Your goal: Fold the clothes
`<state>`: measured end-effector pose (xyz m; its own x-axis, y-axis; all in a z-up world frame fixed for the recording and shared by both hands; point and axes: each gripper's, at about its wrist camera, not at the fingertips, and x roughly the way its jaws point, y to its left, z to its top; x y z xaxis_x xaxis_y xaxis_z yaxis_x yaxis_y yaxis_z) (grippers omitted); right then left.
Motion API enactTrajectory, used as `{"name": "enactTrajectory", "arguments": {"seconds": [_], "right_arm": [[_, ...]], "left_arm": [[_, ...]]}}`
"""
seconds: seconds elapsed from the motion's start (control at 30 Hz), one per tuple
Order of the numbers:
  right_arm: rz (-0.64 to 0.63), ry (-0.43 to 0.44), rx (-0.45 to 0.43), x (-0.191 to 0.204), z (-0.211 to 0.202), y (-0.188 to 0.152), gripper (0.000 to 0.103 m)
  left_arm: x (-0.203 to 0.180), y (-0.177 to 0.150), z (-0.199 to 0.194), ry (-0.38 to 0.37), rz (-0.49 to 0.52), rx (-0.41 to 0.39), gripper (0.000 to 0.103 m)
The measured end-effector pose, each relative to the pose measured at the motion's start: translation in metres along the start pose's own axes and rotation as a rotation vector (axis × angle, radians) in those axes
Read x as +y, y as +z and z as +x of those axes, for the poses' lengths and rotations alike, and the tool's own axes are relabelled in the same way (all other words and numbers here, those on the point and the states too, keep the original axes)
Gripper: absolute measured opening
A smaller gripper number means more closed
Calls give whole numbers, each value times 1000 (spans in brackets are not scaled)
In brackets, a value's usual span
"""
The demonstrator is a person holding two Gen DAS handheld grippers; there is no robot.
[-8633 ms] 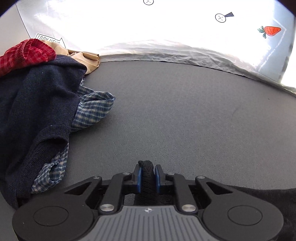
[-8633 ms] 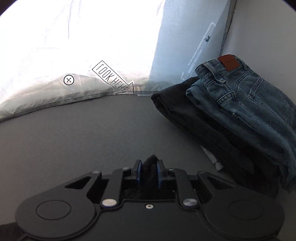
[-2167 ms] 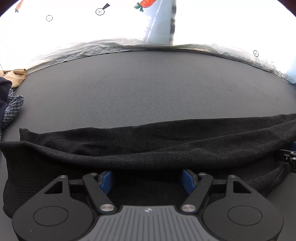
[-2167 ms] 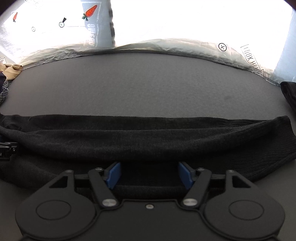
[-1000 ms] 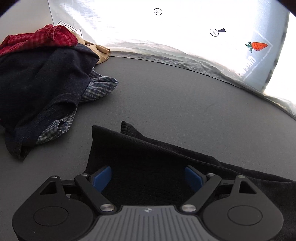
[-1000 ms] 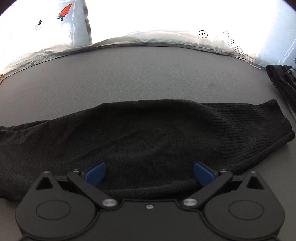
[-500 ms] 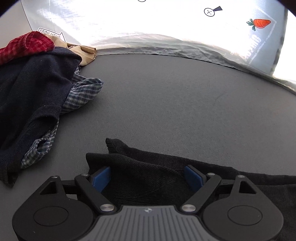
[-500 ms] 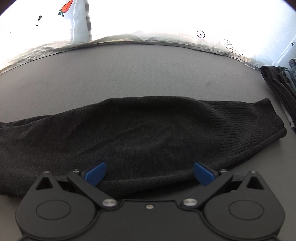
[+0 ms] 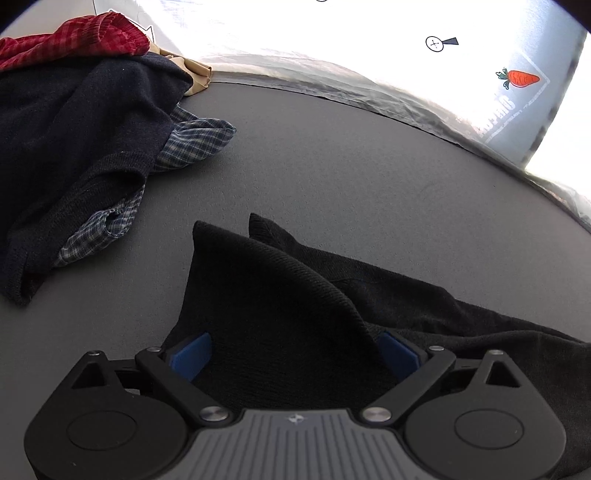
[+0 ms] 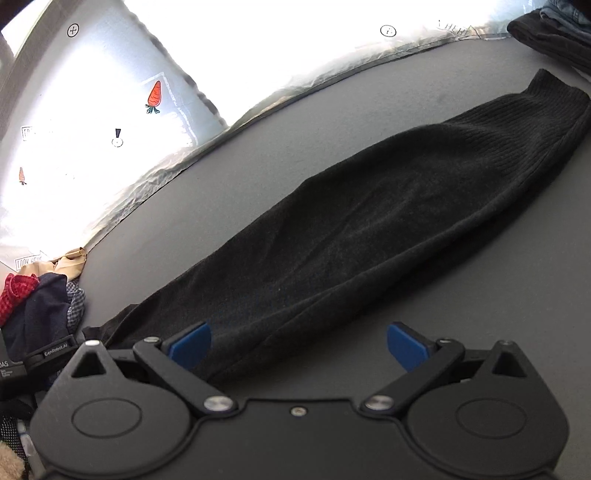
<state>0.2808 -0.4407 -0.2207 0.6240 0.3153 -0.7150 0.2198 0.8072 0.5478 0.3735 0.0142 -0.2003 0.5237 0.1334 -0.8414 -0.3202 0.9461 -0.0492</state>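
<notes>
The black knit garment is lying folded into a long narrow band on the grey surface, running from lower left to upper right of the right wrist view, its ribbed end sitting near the upper right corner. The left tool is hovering over the other end, at the bottom centre of its own view, and its jaws are opening wide; cloth is lying between the blue pads but nothing is pinching it. The right tool is standing spread too, one pad over the band's lower edge and the other over bare surface, gripping nothing. By my reading the lengthwise folds are looking done and the band is still needing to be doubled end to end, then carried to the folded stack peeking in at the upper right corner. Plenty is remaining: the unfolded pile of navy, checked and red pieces is heaped at the upper left of the left wrist view, well apart from the band. Room is looking generous, with bare grey stretching across the middle to the bright backdrop, whose lower edge is marking the far limit; the band's corner at centre frame is sticking up slightly.
</notes>
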Motion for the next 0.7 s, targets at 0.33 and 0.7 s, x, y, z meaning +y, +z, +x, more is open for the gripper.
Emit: {"name": "enactTrajectory", "arguments": {"seconds": [0.33,0.7], "right_arm": [[114,225,53,19,35,-12,103],[335,466,28,21,68,45,103]], "left_arm": [[6,-24,-6,-9,125,38,98],[6,-25,9,20,132,28,103]]}}
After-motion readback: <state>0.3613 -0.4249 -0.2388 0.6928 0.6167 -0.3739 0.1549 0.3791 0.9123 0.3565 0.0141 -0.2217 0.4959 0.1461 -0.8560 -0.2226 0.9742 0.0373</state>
